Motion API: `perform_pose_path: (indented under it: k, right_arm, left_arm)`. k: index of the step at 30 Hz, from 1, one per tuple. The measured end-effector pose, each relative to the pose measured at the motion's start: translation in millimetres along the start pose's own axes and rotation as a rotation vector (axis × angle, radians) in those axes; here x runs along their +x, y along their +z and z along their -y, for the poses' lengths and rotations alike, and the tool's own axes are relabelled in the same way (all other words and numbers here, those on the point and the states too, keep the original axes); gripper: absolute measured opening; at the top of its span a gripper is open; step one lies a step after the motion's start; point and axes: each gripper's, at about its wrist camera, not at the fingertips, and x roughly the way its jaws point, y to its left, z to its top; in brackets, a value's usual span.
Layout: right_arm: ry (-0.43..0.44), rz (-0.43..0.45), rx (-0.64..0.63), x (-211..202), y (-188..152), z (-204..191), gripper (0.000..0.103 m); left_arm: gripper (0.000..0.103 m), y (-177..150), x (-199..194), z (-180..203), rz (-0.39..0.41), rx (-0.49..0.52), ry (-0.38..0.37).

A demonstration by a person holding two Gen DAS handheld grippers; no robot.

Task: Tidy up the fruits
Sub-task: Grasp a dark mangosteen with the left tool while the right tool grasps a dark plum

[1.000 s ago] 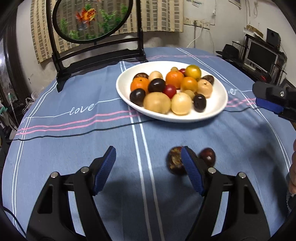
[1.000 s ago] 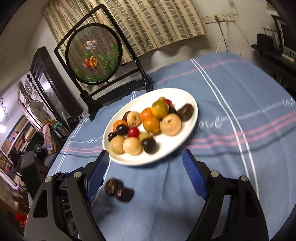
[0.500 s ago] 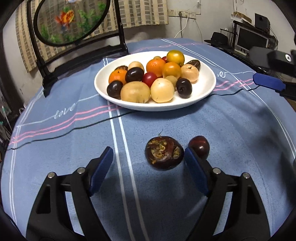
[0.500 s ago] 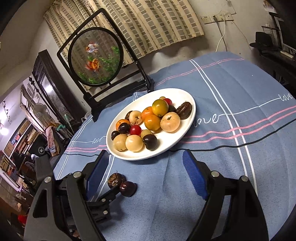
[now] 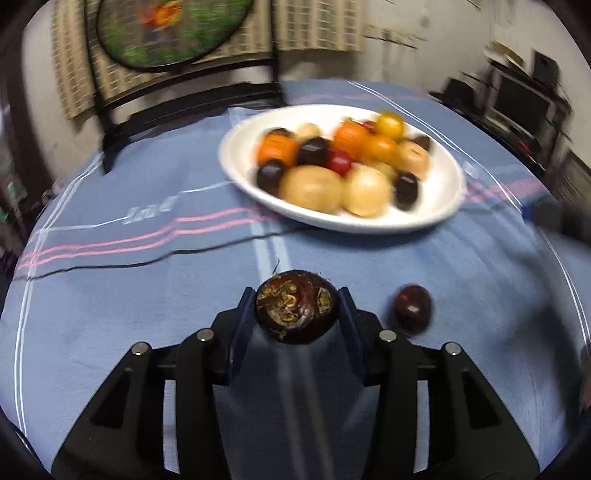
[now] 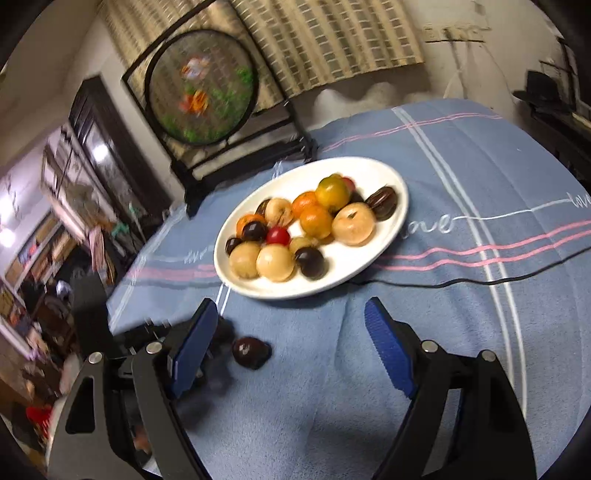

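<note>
At my twelve o'clock a blue tablecloth (image 6: 461,332) with pink stripes covers the table. A round goldfish screen (image 6: 201,86) in a black stand sits at eleven o'clock, with a checked curtain (image 6: 325,33) behind it.

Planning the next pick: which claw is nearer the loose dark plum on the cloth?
Left. The left claw sits just beside the plum; the right claw hangs open, farther back.
</note>
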Motion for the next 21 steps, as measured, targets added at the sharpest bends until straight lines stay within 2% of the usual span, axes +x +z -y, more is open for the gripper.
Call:
perform_pose_path:
  k: [4,10,18,20,21]
  right_arm:
    - [-0.004,-0.081,-0.139,21,-15,-29,0.080]
    - [0.003,-0.140,-0.243,42,-29,-57,0.063]
    - [-0.031,-0.196,-0.276,68,-30,-67,0.060]
    - [-0.041,-0.208,-0.272,73,-28,-67,0.050]
    - [-0.041,-0.211,-0.268,75,-27,-66,0.050]
  left_arm:
    - [0.046,7,-4,-23,0.022,-0.074,0.045]
    - [0.046,12,-8,-41,0.037,-0.144,0.084]
    - [0.046,11,-10,-38,0.046,-0.130,0.077]
    - [0.046,11,-10,-38,0.045,-0.130,0.075]
    - [0.046,11,-10,-38,0.044,-0.131,0.074]
